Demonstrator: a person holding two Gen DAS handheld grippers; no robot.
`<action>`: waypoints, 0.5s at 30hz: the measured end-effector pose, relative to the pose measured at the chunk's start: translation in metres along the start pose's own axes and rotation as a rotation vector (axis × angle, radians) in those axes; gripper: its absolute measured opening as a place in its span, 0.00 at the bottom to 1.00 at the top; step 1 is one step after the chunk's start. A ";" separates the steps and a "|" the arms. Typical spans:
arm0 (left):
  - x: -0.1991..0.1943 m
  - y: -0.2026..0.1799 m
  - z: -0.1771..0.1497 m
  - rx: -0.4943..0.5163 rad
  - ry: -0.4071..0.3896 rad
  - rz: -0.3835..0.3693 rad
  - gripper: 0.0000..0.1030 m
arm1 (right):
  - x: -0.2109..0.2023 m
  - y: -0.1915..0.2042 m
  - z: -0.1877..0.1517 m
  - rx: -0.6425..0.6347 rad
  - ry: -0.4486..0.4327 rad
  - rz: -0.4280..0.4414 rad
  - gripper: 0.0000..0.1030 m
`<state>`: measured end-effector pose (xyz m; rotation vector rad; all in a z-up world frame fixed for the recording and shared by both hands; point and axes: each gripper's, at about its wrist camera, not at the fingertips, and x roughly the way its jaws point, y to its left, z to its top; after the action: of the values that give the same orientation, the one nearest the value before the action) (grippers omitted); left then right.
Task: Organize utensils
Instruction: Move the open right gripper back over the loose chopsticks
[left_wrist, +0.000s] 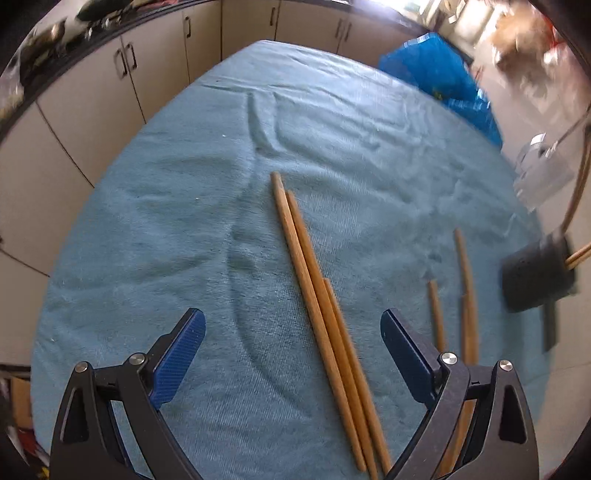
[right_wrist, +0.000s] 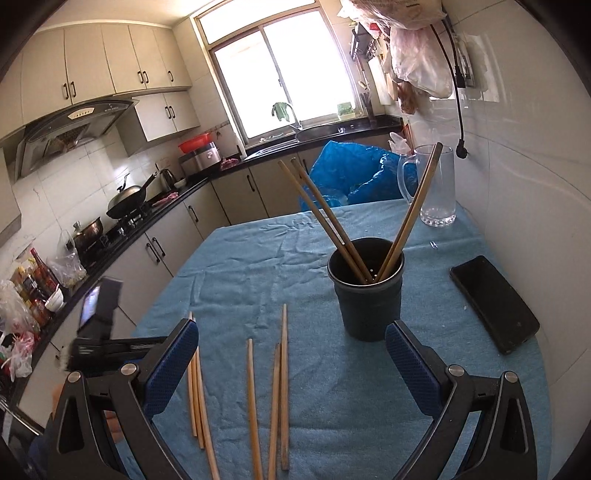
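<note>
A blue cloth (right_wrist: 258, 266) covers the table. On it stands a black holder (right_wrist: 367, 295) with three chopsticks leaning inside, a glass mug (right_wrist: 437, 184) behind it and a black phone (right_wrist: 495, 302) to its right. Loose chopsticks (left_wrist: 321, 314) lie flat on the cloth. The left gripper (left_wrist: 291, 347) and right gripper (right_wrist: 291, 354) both hover with fingers spread apart, holding nothing.

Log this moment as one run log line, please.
left tongs open over chopsticks | right tongs open, empty | holder part filled
</note>
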<state>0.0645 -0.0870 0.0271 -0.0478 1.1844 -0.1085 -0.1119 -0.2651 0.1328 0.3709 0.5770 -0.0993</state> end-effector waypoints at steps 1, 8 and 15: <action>0.003 -0.005 -0.003 0.019 0.002 0.021 0.92 | 0.000 0.000 0.000 -0.001 0.000 0.001 1.00; 0.002 0.003 -0.026 0.108 -0.015 0.186 0.89 | 0.000 0.001 -0.001 -0.006 0.004 0.009 1.00; -0.027 0.083 -0.041 0.051 -0.036 0.220 0.88 | 0.002 0.001 -0.001 -0.013 0.008 0.015 1.00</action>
<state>0.0217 -0.0005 0.0290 0.1243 1.1432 0.0558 -0.1109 -0.2635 0.1315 0.3632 0.5822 -0.0800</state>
